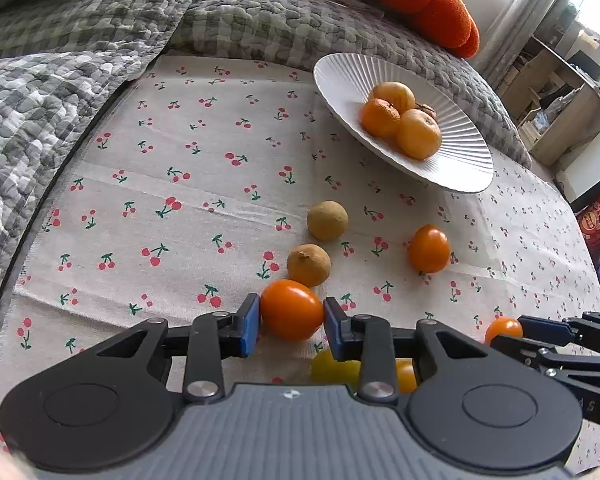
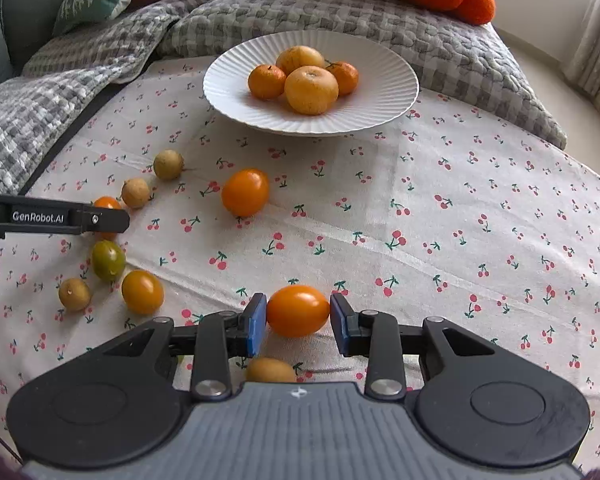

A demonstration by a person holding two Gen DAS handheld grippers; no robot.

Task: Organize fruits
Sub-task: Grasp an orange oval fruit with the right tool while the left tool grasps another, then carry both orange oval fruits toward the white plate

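Blue-padded, the left gripper (image 1: 291, 323) pinched one orange tomato (image 1: 292, 309) while the right gripper (image 2: 298, 322) clamped another orange tomato (image 2: 298, 311) near the white plate (image 2: 384, 110) on the cherry-print cloth (image 2: 460, 220).

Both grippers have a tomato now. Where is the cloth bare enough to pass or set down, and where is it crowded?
Bare: the cloth right of the right gripper, up to the plate; also the stretch left of the left gripper toward the quilt. Crowded: the small fruits between the grippers. The plate's middle is full.

Left gripper (image 1: 291, 323) angled downward, blue pads pressing an orange tomato (image 1: 292, 309), right gripper (image 2: 299, 320) likewise (its own tomato (image 2: 298, 310) pinched)
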